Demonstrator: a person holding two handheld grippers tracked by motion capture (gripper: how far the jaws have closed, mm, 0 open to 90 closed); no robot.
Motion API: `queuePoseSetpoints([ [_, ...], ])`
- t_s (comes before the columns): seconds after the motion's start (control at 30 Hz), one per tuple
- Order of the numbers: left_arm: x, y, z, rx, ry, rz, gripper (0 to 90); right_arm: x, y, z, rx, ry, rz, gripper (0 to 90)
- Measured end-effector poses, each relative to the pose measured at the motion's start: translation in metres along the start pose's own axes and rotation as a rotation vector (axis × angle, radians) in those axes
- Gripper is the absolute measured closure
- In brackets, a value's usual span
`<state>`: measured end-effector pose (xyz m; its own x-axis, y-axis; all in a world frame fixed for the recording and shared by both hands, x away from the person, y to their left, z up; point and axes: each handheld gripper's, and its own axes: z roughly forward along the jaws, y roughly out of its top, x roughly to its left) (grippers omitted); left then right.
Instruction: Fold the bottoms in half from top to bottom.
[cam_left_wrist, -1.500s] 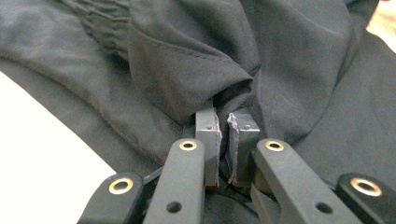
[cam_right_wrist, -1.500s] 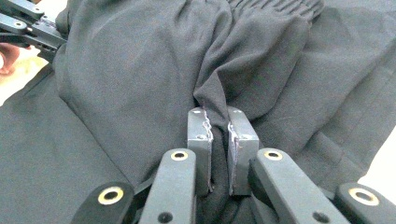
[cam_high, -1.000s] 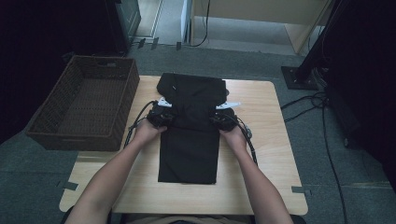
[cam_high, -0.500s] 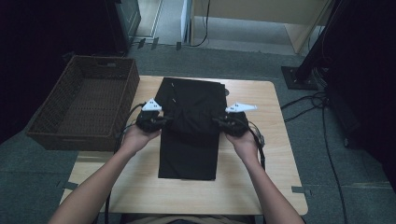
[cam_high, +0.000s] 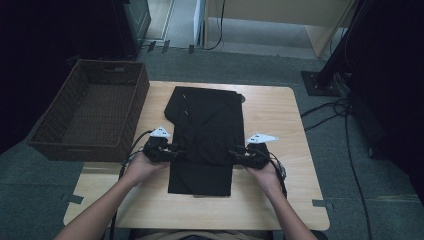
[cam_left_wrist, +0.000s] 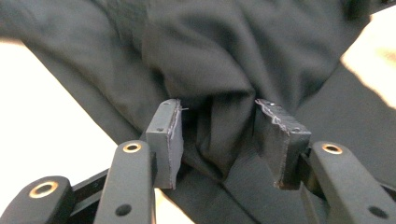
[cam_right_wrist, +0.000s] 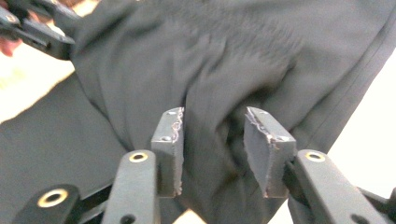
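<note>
A black garment (cam_high: 207, 130) lies lengthwise on the wooden table (cam_high: 272, 112), its upper layer rumpled. My left gripper (cam_high: 176, 150) is at the garment's left edge and my right gripper (cam_high: 235, 154) at its right edge, pointing inward at each other. In the left gripper view the jaws (cam_left_wrist: 219, 140) have just been opening. A raised fold of the black cloth (cam_left_wrist: 224, 56) stands between them, apart from the pads. In the right gripper view the jaws (cam_right_wrist: 212, 144) have also just been opening, with a loose ridge of cloth (cam_right_wrist: 210, 56) in the gap.
A dark wicker basket (cam_high: 95, 110) stands off the table's left side. Black cables (cam_high: 350, 135) run over the grey floor to the right, near a dark stand base (cam_high: 320, 82). Bare wood shows right of the garment and along the near edge.
Both hands moved outward to the garment's edges and then toward the person. Both pairs of jaws have opened, letting go of the cloth.
</note>
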<state>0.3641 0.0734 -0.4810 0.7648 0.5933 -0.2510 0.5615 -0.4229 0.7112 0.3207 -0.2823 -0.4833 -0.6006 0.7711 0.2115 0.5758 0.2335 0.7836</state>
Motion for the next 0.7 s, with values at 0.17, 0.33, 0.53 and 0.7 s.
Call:
queuePoseSetpoints([
  [0.17, 0.005, 0.023, -0.002, -0.032, -0.001, 0.0, 47.9, -0.008, 0.021, -0.002, -0.021, -0.002, 0.017, 52.9],
  [0.33, 0.018, 0.045, 0.015, -0.042, 0.007, 0.0, 46.4, -0.02, 0.044, 0.022, -0.006, -0.018, 0.054, 51.2],
  [0.53, 0.03, 0.048, 0.041, 0.015, 0.024, -0.03, 45.2, -0.035, 0.037, 0.059, 0.064, -0.027, 0.112, 49.2],
  [0.7, 0.033, 0.042, 0.045, 0.051, 0.03, -0.042, 41.0, -0.035, 0.032, 0.06, 0.074, -0.035, 0.113, 48.7],
])
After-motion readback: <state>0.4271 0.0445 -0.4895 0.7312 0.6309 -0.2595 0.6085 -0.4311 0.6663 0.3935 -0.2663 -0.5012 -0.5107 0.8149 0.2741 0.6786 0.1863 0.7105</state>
